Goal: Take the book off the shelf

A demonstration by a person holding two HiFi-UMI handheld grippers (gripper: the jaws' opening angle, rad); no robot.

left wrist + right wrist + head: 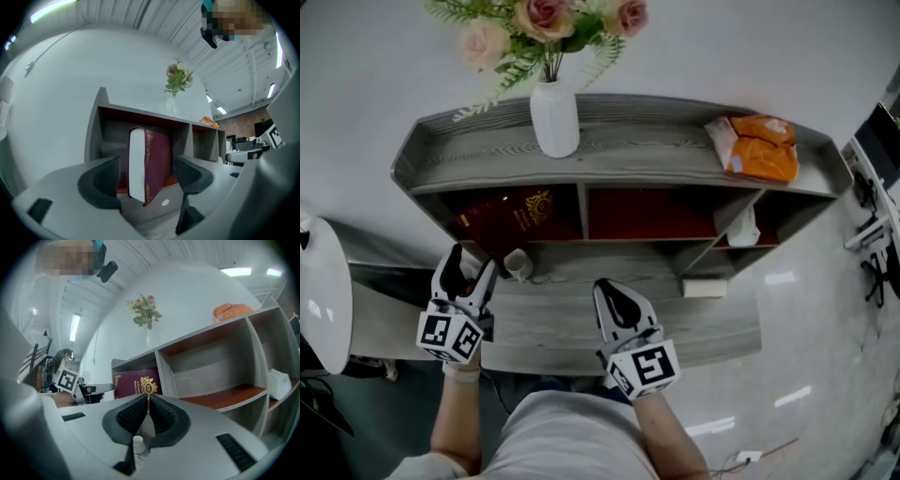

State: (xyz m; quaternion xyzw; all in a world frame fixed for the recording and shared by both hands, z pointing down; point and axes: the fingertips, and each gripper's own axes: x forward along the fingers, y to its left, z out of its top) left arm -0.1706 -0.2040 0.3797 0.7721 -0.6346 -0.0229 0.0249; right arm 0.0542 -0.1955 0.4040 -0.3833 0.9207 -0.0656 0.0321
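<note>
So the book (157,159), maroon with gold print on the cover, is still sitting in the left compartment of the grey shelf (675,155), tilted rather than straight up, page edge facing out. The left gripper (473,260) is right in front of it with its jaws wide apart. In the left gripper view the book lines up in the gap between them, but neither pad is touching it, so no grip. The right gripper (148,404) is off to the side, in front of the middle compartment, with its jaws pressed together and nothing between them. Up top there's a white vase (554,117) with pink flowers (544,23) and an orange packet (757,147) over at the right end. Some white thing (742,230) sits in the right compartment, and a little white cup-looking thing (517,264) is on the lower ledge near the left gripper. Can't really tell what either one is.
</note>
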